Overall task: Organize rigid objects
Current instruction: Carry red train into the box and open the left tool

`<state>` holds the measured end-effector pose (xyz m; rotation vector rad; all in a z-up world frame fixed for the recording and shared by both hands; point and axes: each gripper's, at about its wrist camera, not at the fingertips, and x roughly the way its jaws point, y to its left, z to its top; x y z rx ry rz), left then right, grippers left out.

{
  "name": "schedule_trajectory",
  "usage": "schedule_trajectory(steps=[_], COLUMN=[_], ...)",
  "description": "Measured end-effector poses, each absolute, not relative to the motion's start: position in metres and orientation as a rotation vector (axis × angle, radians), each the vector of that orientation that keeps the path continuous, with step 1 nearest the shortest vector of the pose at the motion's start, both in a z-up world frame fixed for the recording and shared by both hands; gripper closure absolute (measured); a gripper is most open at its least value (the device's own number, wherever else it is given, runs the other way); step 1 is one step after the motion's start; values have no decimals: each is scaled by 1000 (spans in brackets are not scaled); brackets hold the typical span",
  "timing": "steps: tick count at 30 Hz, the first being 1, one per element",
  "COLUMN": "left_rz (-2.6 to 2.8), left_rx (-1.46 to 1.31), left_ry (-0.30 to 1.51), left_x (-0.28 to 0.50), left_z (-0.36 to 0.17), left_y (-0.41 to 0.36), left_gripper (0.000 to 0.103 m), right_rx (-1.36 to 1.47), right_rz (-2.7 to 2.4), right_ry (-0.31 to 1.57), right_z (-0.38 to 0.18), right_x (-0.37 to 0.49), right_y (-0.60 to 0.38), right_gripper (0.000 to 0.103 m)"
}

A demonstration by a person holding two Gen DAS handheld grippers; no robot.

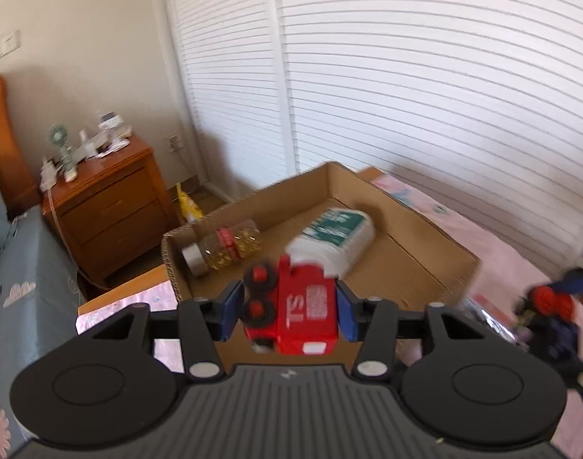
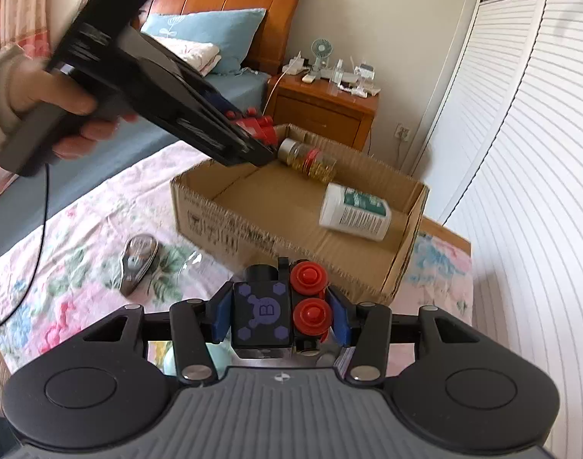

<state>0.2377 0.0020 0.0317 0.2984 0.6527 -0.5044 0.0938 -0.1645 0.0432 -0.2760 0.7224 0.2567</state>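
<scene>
Red plastic toy truck with black-and-red wheels (image 1: pixel 291 306): we see it pinched between the blue pads of our left gripper (image 1: pixel 289 308), turned on its side so the 2 wheels face left in the left wrist view and a white "ST" marking faces the camera. We hold it in the air above the near part of the open brown cardboard box (image 1: pixel 425 225). From the right wrist view the same truck (image 2: pixel 253 128) pokes out of the left gripper (image 2: pixel 259 141) just above the box's far left corner (image 2: pixel 287 128).

Our right gripper (image 2: pixel 280 311) pinches a dark navy toy block with purple hexagon marks and 2 red wheels (image 2: pixel 280 310), held just in front of the box's near wall (image 2: pixel 234 229); the block's wheels sit against the right pad.

Inside the box lie 2 containers on their sides: a clear jar of yellow capsules with a silver lid and red label (image 1: pixel 222 250) near the left wall, and a white plastic bottle with a green label (image 1: pixel 335 239) towards the right. They lie apart from each other.

The box sits on a pink floral bedspread (image 2: pixel 81 237), where a silver and black oval gadget (image 2: pixel 136 262) lies just beside the box's near left corner. Beyond stand a wooden nightstand (image 1: pixel 108 206) with a small green fan (image 1: pixel 60 149) on top and white louvred closet doors (image 1: pixel 406 76).
</scene>
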Motion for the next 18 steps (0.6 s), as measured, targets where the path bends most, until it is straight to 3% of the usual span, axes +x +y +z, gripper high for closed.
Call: schedule_trajectory(steps=[1, 2, 18], left_rz=[-495, -473, -275], left_rx=[291, 279, 220], left_ry=[656, 644, 720], left_x=[241, 240, 152], left_z=[29, 27, 19], left_y=[3, 5, 53], left_gripper=[17, 9, 7], right_rx=[-277, -278, -287], right_rz=[258, 256, 245], right_ry=[719, 716, 714], right_z=[45, 46, 51], right_x=[95, 97, 134], right_y=[-164, -164, -171], right_gripper=[48, 48, 48])
